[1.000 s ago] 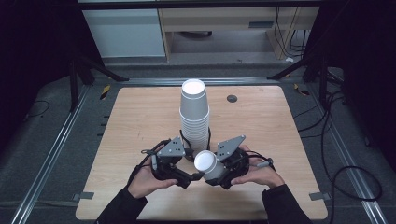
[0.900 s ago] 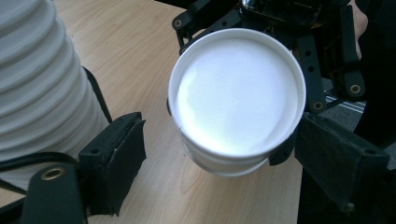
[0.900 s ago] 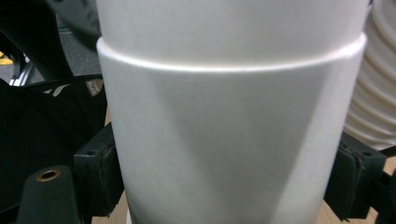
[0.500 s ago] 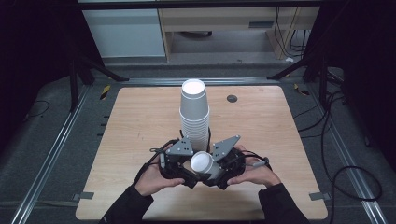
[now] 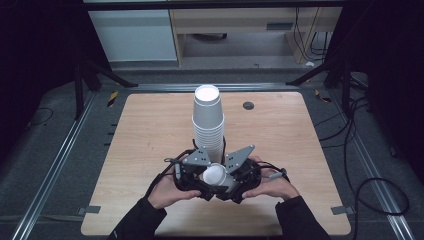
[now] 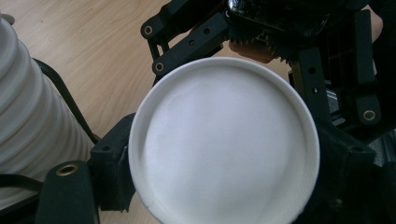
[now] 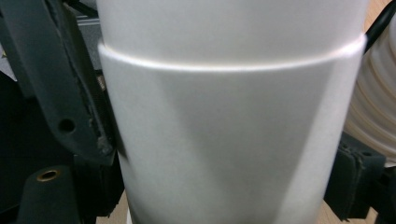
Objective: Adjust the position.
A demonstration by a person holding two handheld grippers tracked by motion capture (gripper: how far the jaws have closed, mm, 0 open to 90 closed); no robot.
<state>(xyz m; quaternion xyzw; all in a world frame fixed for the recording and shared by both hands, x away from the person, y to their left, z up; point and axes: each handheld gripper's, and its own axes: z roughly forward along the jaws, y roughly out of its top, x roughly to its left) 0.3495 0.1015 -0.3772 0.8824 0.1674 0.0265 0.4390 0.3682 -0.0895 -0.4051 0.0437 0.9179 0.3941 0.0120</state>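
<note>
Both hands are low at the near side of the tabletop point(image 5: 125, 150), right in front of the tall stack of white paper cups point(image 5: 208, 117), and between them sits one loose white cup point(image 5: 214, 174). The cup lies tipped on its side just in front of the stack's base, flat bottom turned up toward the high camera. The right gripper point(image 5: 235, 175) is clenched on it: its black jaws press the cup's wall point(image 7: 224, 140) from either side. The left gripper point(image 5: 192, 172) meets the cup from the other side of the stack's front; its view looks straight at the round white bottom point(image 6: 224, 140), jaws flanking the rim, though whether they pinch it I cannot tell. The stack's ribbed rims point(image 6: 32, 107) sit just beside.
</note>
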